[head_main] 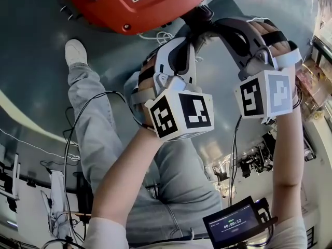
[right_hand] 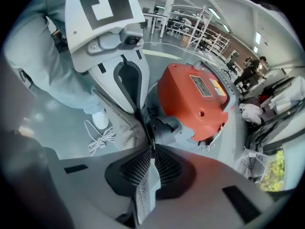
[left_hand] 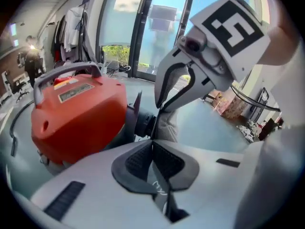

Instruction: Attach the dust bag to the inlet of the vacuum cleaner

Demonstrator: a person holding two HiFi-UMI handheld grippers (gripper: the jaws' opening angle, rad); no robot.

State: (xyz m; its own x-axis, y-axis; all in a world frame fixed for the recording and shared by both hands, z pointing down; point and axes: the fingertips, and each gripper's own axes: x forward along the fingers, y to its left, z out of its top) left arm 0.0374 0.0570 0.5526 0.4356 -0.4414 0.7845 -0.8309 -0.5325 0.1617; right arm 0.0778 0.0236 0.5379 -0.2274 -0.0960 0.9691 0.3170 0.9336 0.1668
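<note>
While the person stands over the red vacuum cleaner (head_main: pixel 129 9), the head view shows the left gripper (head_main: pixel 196 34) and right gripper (head_main: pixel 211 26) leaning in tip to tip. The black inlet (head_main: pixel 198 14) sits just beyond both sets of tips. The grippers hide most of the dust bag here. A white cord (head_main: pixel 162 35) lies on the floor just beside the left gripper.

Left gripper view: jaws clenched, a thin strip of cloth nipped between the pads. The dust bag (left_hand: pixel 167 128), grey cloth, is directly ahead of the tips and touches the inlet (left_hand: pixel 144 124). The right gripper (left_hand: pixel 159 109) comes down onto the bag's top, jaws together. The vacuum cleaner (left_hand: pixel 76 113) is ahead and to the left.

Right gripper view: jaws likewise clamped on a strip of the cloth. The inlet (right_hand: pixel 162 130) is just ahead of the tips. The dust bag (right_hand: pixel 121 125) runs left of them up to the left gripper (right_hand: pixel 141 116), which pinches its edge. The vacuum cleaner (right_hand: pixel 195 99) is ahead and to the right. The cord (right_hand: pixel 100 140) lies on the floor beyond the bag.
</note>
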